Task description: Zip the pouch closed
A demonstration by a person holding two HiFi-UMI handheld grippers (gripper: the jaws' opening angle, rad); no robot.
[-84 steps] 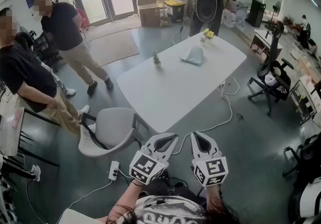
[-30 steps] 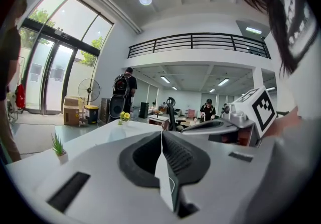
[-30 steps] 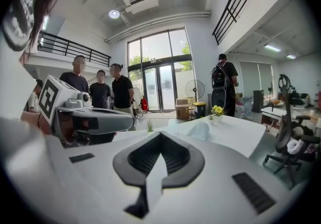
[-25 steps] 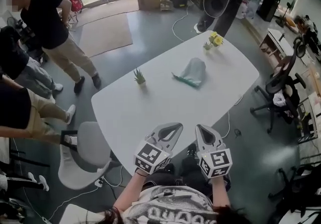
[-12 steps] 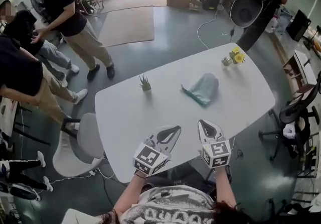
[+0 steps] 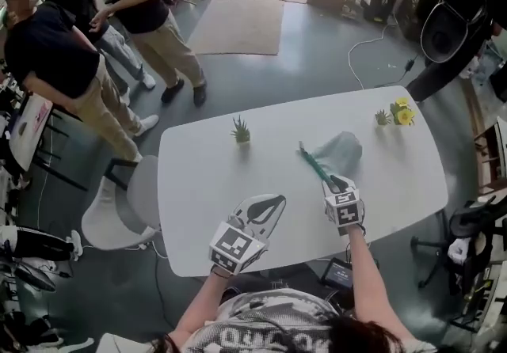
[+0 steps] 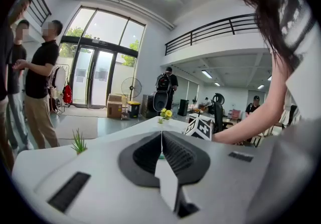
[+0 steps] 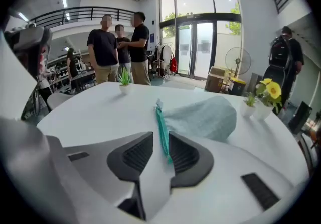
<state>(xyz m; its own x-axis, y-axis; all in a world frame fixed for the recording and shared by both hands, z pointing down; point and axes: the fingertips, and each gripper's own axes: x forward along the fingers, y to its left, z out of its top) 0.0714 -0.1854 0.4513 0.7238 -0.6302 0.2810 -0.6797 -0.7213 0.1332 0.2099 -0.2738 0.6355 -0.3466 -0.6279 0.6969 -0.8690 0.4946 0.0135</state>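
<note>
The pouch lies on the white table, toward 2 o'clock from its middle, with its teal zipper along the 8 o'clock edge. It looks soft, light and likely to slide or bunch, so pin 1 zipper end and pull the slider. At its 6 o'clock the right gripper is opening, with the zipper end between untouching jaws. At its 8 o'clock the left gripper is closed and empty.
</note>
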